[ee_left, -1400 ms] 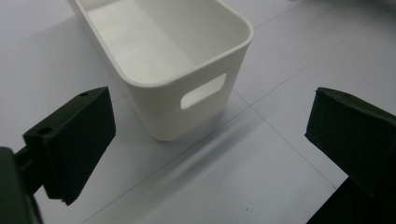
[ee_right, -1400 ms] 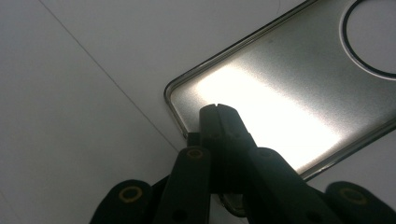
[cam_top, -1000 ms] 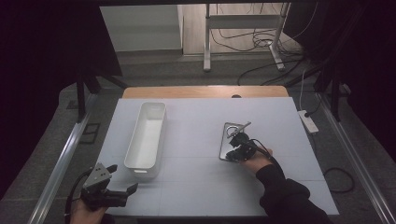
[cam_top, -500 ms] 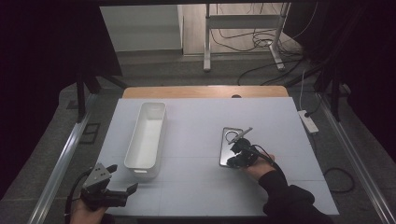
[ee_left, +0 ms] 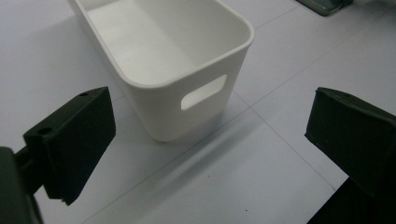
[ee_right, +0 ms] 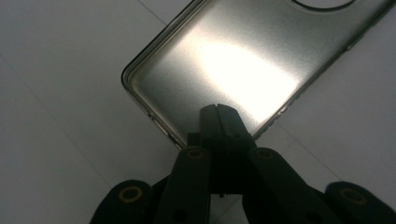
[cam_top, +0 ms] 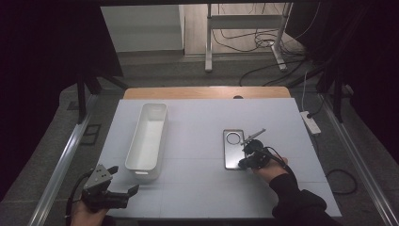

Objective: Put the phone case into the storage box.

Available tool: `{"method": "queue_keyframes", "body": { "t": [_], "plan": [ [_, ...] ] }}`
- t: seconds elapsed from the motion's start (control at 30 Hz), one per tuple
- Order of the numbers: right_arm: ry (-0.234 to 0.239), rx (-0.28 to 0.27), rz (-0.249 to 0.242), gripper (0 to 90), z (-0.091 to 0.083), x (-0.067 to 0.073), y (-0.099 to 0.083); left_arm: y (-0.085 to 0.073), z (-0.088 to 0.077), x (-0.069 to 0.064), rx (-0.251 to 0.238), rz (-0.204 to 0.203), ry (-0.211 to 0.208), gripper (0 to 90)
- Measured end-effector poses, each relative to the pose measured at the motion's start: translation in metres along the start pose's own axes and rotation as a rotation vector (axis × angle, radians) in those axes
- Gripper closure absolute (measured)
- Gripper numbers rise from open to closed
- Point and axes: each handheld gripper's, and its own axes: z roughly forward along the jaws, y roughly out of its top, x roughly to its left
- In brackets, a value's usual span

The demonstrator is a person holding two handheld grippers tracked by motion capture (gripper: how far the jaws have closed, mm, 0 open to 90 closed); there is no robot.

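Observation:
A clear grey phone case (cam_top: 233,148) with a round camera ring lies flat on the white table top (cam_top: 197,188), right of centre. My right gripper (cam_top: 243,164) is shut, its closed tips over the case's near right corner (ee_right: 243,70); whether they pinch the rim I cannot tell. A long white bin (cam_top: 141,167) stands empty left of centre. My left gripper (cam_top: 123,180) hovers open at the near left corner of the table, its jaws wide apart and aimed at the bin's near end with the handle slot (ee_left: 187,88); nothing is between them.
A white power strip (cam_top: 310,121) lies at the table's right edge. A wooden strip (cam_top: 207,92) borders the far edge. Metal rails run along both sides, and cables trail on the floor behind.
My right hand has drawn back toward the near right, so more of the phone case shows. The left gripper has stayed put.

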Motion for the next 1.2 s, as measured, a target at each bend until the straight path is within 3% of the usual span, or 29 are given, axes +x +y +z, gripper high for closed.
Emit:
{"method": "queue_keyframes", "body": {
  "t": [0.63,0.9,1.0,1.17,1.2],
  "plan": [
    [-0.08,-0.028,0.076,89.7,-0.007,-0.038,-0.005,0.0,0.0,0.0,0.0,0.0,0.001,2.4],
    [-0.068,-0.04,0.072,87.6,-0.007,-0.035,-0.005,0.0,0.0,0.0,0.0,0.002,0.002,2.4],
    [-0.061,-0.071,0.07,80.4,-0.012,-0.032,-0.002,0.0,0.0,0.0,0.0,0.002,0.001,2.4],
    [-0.084,-0.097,0.047,54.9,-0.019,-0.03,0.001,0.0,0.0,0.0,0.0,0.002,0.002,2.4],
    [-0.084,-0.097,0.047,54.9,-0.019,-0.03,0.001,0.0,0.0,0.0,0.0,0.003,0.002,2.4]
  ]
}}
